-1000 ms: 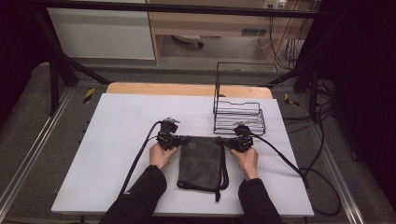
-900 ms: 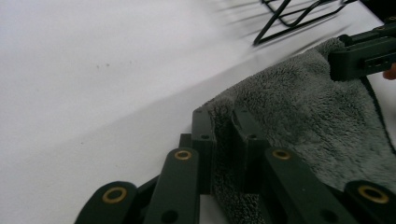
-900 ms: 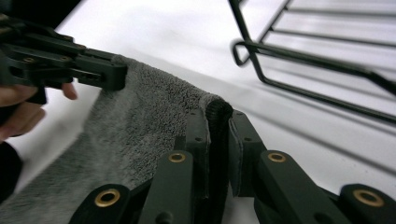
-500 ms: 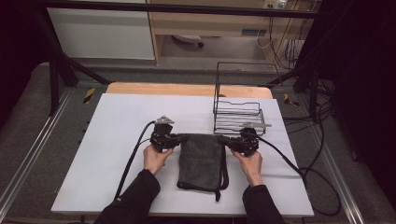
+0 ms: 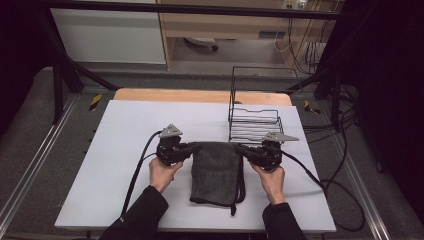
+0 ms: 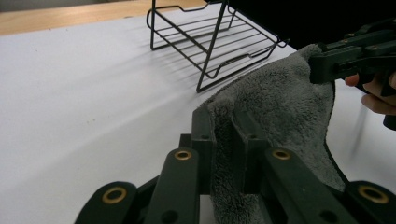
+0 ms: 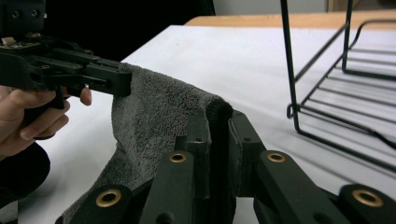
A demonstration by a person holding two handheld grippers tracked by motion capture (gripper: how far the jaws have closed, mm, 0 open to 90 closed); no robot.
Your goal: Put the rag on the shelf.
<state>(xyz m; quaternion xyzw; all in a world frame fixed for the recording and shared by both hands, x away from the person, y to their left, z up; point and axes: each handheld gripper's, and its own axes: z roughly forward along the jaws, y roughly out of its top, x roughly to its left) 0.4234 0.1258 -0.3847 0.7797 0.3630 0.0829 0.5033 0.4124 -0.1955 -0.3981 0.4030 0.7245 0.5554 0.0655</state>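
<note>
A dark grey towel lies folded on the white table, its far edge lifted off the surface. My left gripper is shut on the towel's far left corner. My right gripper is shut on the far right corner. In the left gripper view the right gripper pinches the towel's other corner. The right gripper view has the left gripper clamped on the towel, a hand behind it.
A black wire rack stands just beyond the towel at the right, close to my right gripper; it shows as the rack and the rack in the gripper views. Cables trail off right. Bare white table spreads left.
Both grippers have moved slightly apart and toward the near side, lifting and stretching the towel's far edge. Both remain clamped on the corners.
</note>
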